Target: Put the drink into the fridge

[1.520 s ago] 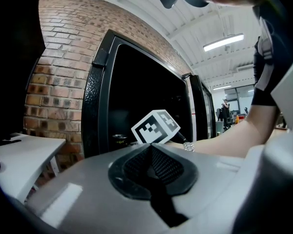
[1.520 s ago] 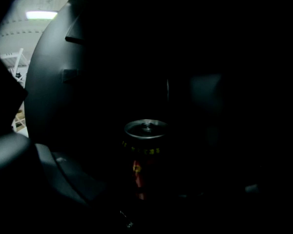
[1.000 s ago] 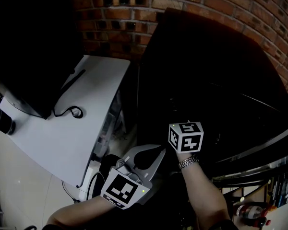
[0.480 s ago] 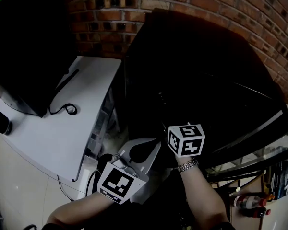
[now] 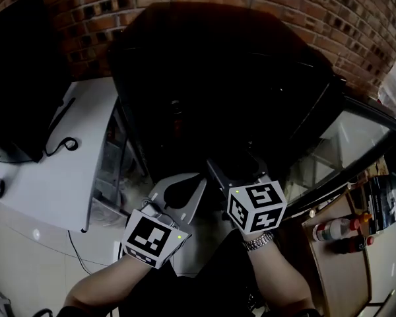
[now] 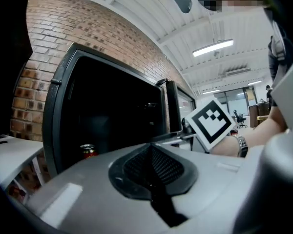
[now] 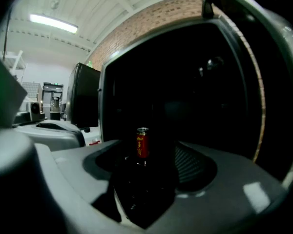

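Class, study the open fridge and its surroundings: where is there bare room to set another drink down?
Inside the fridge, the space to the right of the red can looks bare, though it is dark. The white table is free between its cable and the fridge. The wooden shelf with bottles at lower right is crowded.

No words or numbers can be read here. The red can (image 7: 142, 143) has yellow marks on it, but they are too small to read. The left cube (image 5: 149, 238) and the right cube (image 5: 256, 207) show only black and white squares.
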### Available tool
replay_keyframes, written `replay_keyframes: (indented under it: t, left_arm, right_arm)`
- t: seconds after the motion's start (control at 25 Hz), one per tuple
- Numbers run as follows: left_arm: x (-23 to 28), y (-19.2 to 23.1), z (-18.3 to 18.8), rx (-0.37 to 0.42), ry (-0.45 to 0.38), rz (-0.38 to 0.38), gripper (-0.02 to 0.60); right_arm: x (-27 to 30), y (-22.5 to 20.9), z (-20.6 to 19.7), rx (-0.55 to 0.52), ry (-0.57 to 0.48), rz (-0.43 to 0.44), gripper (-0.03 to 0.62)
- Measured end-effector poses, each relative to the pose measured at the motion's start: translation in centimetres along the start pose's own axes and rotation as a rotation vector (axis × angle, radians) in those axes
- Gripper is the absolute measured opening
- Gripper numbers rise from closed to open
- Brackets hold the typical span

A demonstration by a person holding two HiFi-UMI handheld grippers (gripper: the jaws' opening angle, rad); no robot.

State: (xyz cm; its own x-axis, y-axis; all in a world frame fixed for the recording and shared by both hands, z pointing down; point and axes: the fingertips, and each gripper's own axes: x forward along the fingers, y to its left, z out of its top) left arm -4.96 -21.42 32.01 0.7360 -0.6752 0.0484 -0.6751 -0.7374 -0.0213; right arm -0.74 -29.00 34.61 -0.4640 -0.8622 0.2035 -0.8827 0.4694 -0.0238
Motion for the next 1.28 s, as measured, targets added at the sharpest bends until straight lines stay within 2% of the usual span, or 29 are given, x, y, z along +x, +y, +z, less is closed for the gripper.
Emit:
replay_keyframes:
  t: [0.24, 0.4, 0.64, 0.88, 1.12, 1.28]
  left_arm:
    - [-0.2, -5.5, 1.0, 0.045, -0.024, -0.077, 0.005]
    - [-0.5, -8.9, 2.1, 0.021, -0.046, -0.115, 0.005]
    - [-1.0, -14.3, 1.6, 0.052, -0.053, -0.19, 0.005]
    - [-1.2, -20.1, 1.3, 0.032, -0.042, -0.271, 0.005]
    - [-0.4, -24.8, 1.8, 0.054, -0.088, -0.357, 0.005]
    - [0.3, -27.7, 2.1, 0.061, -0.08, -0.408, 0.005]
  right_arm:
    - [-7.5, -0.7, 0.2, -0.005, -0.031, -0.076, 0.316]
    - [-11.9, -0.5, 0.2, -0.015, -0.048, -0.118, 0.302]
    - [-18.4, -1.0, -1.5, -0.009, -0.05, -0.2, 0.29]
    - [-24.5, -2.3, -3.4, 0.006, -0.039, -0.289, 0.286]
    - [-29.8, -3.9, -3.8, 0.002, -0.048, -0.377, 0.284]
    - [-33.0, -5.2, -3.9, 0.001, -0.055, -0.436, 0.284]
